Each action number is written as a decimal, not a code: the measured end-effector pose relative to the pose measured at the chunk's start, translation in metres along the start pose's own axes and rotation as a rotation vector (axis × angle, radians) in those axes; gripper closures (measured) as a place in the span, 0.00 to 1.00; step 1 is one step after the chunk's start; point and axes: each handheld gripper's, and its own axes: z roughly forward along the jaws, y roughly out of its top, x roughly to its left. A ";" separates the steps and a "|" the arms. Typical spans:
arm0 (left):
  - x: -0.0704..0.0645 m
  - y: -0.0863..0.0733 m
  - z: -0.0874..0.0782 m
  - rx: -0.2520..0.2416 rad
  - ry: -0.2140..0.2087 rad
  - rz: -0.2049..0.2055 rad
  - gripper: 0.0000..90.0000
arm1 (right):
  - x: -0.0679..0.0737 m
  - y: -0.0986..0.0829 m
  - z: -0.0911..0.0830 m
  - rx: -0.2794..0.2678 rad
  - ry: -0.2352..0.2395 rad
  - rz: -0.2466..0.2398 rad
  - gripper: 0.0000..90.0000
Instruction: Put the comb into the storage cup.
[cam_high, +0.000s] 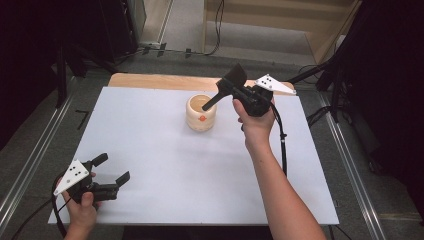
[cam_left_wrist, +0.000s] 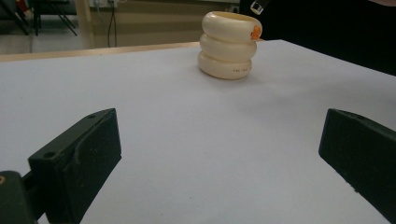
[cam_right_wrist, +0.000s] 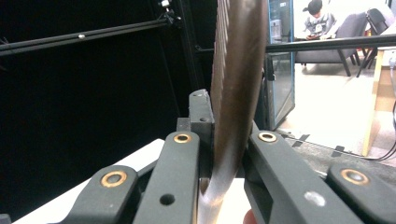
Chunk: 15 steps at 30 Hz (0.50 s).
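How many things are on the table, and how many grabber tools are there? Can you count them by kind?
Cream ringed holder: 1
Dark spatula: 1
Grippers: 2, the left gripper and the right gripper
Total: 4

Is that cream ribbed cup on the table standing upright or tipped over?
Upright. The cream cup stands on its base on the white table, opening upward, with the spatula's handle angled into it.

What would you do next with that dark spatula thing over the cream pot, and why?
Probably lower it a little further, then let go. The right gripper is shut on the spatula, whose handle end already dips into the ribbed cream pot. The left gripper rests open, far from the pot, so it needn't move.
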 end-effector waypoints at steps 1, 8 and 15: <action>0.000 0.000 0.000 -0.002 -0.001 0.000 0.00 | 0.000 0.000 0.001 0.000 -0.005 -0.003 0.93; 0.000 0.000 0.000 -0.003 -0.001 0.000 0.00 | -0.003 -0.004 0.009 0.014 -0.032 -0.014 0.93; 0.000 0.000 0.000 -0.001 -0.004 0.004 0.00 | -0.006 -0.011 0.016 0.037 -0.046 -0.015 0.93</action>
